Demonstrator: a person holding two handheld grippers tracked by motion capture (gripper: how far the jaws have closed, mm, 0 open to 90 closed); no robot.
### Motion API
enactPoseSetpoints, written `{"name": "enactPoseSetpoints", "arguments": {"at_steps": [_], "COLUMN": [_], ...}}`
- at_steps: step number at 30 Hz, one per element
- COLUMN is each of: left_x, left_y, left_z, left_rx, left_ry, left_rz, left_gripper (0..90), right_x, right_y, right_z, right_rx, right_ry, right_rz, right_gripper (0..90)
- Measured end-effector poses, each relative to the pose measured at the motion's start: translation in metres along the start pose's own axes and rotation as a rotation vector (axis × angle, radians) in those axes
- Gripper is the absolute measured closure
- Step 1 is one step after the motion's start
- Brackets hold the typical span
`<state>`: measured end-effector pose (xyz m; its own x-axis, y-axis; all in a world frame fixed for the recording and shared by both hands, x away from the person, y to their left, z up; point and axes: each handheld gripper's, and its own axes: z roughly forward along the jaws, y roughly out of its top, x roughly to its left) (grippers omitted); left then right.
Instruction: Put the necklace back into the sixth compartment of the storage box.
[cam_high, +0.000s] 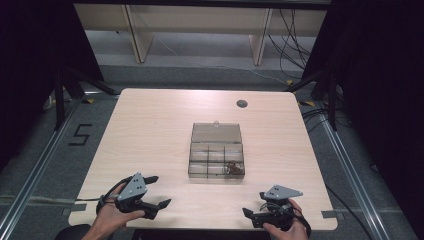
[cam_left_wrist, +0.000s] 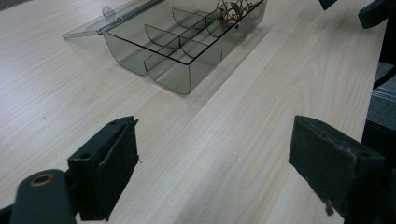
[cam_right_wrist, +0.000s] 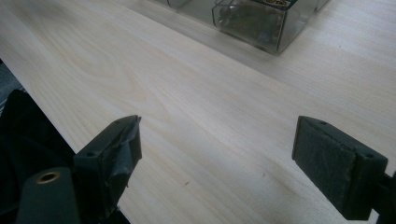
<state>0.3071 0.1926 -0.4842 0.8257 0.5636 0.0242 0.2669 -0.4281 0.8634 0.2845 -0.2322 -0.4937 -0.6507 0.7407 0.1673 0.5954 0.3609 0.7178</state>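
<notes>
Lying beyond both grippers, the compartment box (cam_high: 217, 156); left gripper (cam_high: 156, 191) and right gripper (cam_high: 253, 215) gape wide, empty.

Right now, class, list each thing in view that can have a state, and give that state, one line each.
Compartment box: lid open, laid back flat on the table.
Near right compartment: holds small brownish items; the other compartments look empty.
Left gripper: jaws open, holding nothing.
Right gripper: jaws open, holding nothing.
</notes>
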Motion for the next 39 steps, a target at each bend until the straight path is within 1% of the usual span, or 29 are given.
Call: {"name": "enactPoseSetpoints", "arguments": {"at_steps": [1, 3, 4, 5, 6, 7, 8, 9, 10, 11, 12, 14, 15, 16, 17, 18, 19, 20, 22, 23, 27, 28, 31, 33, 34, 35, 36, 37, 39], "left_x": [0.0000, 0.0000, -0.0003, -0.0023, -0.0023, -0.0015, -0.0015, -0.0015, -0.0013, -0.0009, -0.0001, -0.0003, -0.0008, -0.0008, -0.0011, 0.0003, -0.0009, -0.0007, -0.0010, -0.0010, -0.0013, -0.0014, -0.0013, 0.0001, 0.0000, -0.0008, -0.0009, -0.0006, -0.0017], "left_y": [0.0000, 0.0001, 0.0001, -0.0003, -0.0002, -0.0001, -0.0004, -0.0009, -0.0009, -0.0008, -0.0005, -0.0007, -0.0009, -0.0011, -0.0011, -0.0005, -0.0006, -0.0005, -0.0009, -0.0009, -0.0005, -0.0005, -0.0005, -0.0004, -0.0004, -0.0006, -0.0004, -0.0004, -0.0009], "left_z": [0.0001, 0.0001, -0.0001, 0.0001, 0.0003, 0.0005, 0.0003, 0.0003, 0.0015, 0.0015, 0.0014, 0.0014, 0.0015, 0.0012, 0.0012, 0.0010, 0.0012, 0.0011, 0.0007, 0.0007, 0.0011, 0.0011, 0.0011, 0.0013, 0.0013, 0.0013, 0.0014, 0.0017, 0.0024], "left_rx": [-0.001, -0.005, -0.008, -0.013, -0.013, -0.008, 0.000, 0.010, -0.003, -0.003, -0.003, -0.003, -0.003, 0.007, 0.005, 0.005, -0.003, -0.004, 0.002, 0.002, 0.000, 0.000, -0.001, 0.005, 0.007, 0.007, 0.005, 0.004, 0.001], "left_ry": [-0.001, -0.010, -0.010, -0.009, -0.011, -0.012, -0.002, -0.004, -0.008, -0.007, -0.009, -0.008, -0.007, -0.004, -0.003, -0.009, -0.010, -0.010, -0.004, -0.004, -0.005, -0.006, -0.007, -0.013, -0.013, -0.011, -0.012, -0.013, -0.013], "left_rz": [0.000, -0.003, -0.004, -0.032, -0.032, -0.021, -0.015, -0.021, -0.022, -0.017, -0.004, -0.005, -0.013, -0.014, -0.013, 0.013, -0.003, 0.000, -0.013, -0.010, 0.001, 0.001, 0.001, 0.014, 0.014, 0.004, 0.006, 0.011, 0.001], "left_gripper": [15.1, 15.1, 15.1, 15.1, 15.1, 15.1, 15.1, 15.0, 15.1, 15.1, 15.1, 15.1, 15.1, 15.1, 15.1, 15.1, 15.1, 15.1, 15.1, 15.1, 15.1, 15.1, 15.1, 15.1, 15.1, 15.1, 15.1, 15.1, 15.1], "right_x": [-0.0001, 0.0008, 0.0008, 0.0013, 0.0013, 0.0016, 0.0014, 0.0009, 0.0004, 0.0016, 0.0016, 0.0000, 0.0010, -0.0002, -0.0001, 0.0005, 0.0016, 0.0003, 0.0008, 0.0016, 0.0015, 0.0026, 0.0016, 0.0023, 0.0023, 0.0020, 0.0020, 0.0023, 0.0020], "right_y": [-0.0002, -0.0008, -0.0009, -0.0014, -0.0014, -0.0016, -0.0021, -0.0025, -0.0028, -0.0038, -0.0038, -0.0039, -0.0041, -0.0044, -0.0045, -0.0048, -0.0054, -0.0054, -0.0057, -0.0062, -0.0068, -0.0069, -0.0076, -0.0080, -0.0080, -0.0078, -0.0079, -0.0082, -0.0084], "right_z": [0.0004, 0.0000, 0.0000, -0.0004, -0.0004, -0.0012, -0.0012, -0.0011, -0.0016, -0.0013, -0.0013, -0.0028, -0.0032, -0.0025, -0.0033, -0.0037, -0.0033, -0.0022, -0.0027, -0.0033, -0.0037, -0.0048, -0.0047, -0.0042, -0.0042, -0.0042, -0.0040, -0.0043, -0.0043], "right_rx": [0.005, 0.002, 0.002, -0.006, -0.006, -0.002, 0.000, 0.001, -0.003, -0.008, -0.008, -0.005, -0.004, -0.020, -0.014, -0.011, -0.014, -0.013, -0.011, -0.010, -0.020, -0.012, -0.014, -0.022, -0.022, -0.013, -0.014, -0.020, -0.019], "right_ry": [0.018, -0.013, -0.014, -0.014, -0.014, -0.024, -0.019, -0.018, -0.027, -0.017, -0.017, -0.028, -0.029, -0.022, -0.026, -0.033, -0.033, -0.008, -0.026, -0.029, -0.025, -0.034, -0.034, -0.018, -0.018, 0.002, 0.002, -0.015, -0.014], "right_rz": [0.005, 0.003, 0.006, 0.008, 0.008, 0.002, 0.002, 0.006, 0.008, 0.034, 0.034, 0.018, 0.031, 0.018, 0.013, 0.012, 0.019, 0.007, 0.005, 0.016, 0.013, 0.024, 0.014, 0.020, 0.020, 0.023, 0.019, 0.015, 0.013], "right_gripper": [16.4, 16.4, 16.3, 16.3, 16.3, 16.2, 16.2, 16.2, 16.2, 16.2, 16.2, 16.2, 16.2, 16.2, 16.2, 16.2, 16.2, 16.2, 16.2, 16.2, 16.2, 16.2, 16.2, 16.2, 16.2, 16.2, 16.2, 16.2, 16.2]}}
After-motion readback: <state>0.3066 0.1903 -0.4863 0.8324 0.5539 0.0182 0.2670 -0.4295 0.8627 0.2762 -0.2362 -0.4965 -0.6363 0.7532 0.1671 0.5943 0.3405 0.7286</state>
